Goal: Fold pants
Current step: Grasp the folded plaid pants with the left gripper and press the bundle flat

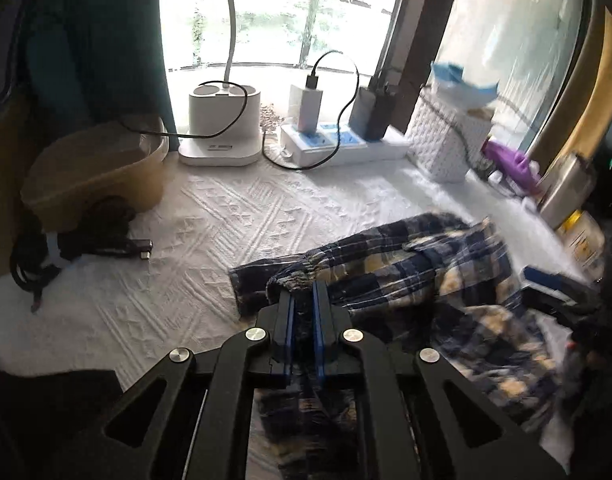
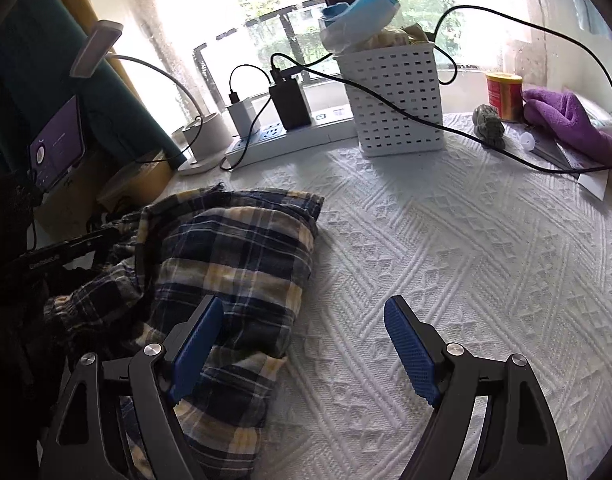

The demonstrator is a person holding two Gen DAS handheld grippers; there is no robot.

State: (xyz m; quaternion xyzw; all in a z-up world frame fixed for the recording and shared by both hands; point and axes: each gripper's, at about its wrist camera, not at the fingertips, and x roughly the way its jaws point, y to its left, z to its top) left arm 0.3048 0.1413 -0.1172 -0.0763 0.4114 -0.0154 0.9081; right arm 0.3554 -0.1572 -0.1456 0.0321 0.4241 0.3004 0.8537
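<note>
The navy, white and yellow plaid pants (image 1: 426, 272) lie bunched on the white textured tablecloth (image 1: 233, 216). My left gripper (image 1: 303, 286) is shut on a fold of the pants at their left edge. In the right wrist view the pants (image 2: 233, 256) lie at the left, and my right gripper (image 2: 301, 312) is open and empty, its left finger over the cloth, its right finger over bare tablecloth (image 2: 466, 240). The left gripper's black body (image 2: 65, 250) shows at the left, against the pants.
At the back stand a white power strip (image 1: 338, 146) with chargers and cables, a white lamp base (image 1: 221, 128), a white lattice basket (image 2: 394, 100). A beige bin (image 1: 101, 172) and cable bundle (image 1: 65, 248) lie left. Purple cloth (image 2: 566, 120) and a red can (image 2: 504, 94) sit right.
</note>
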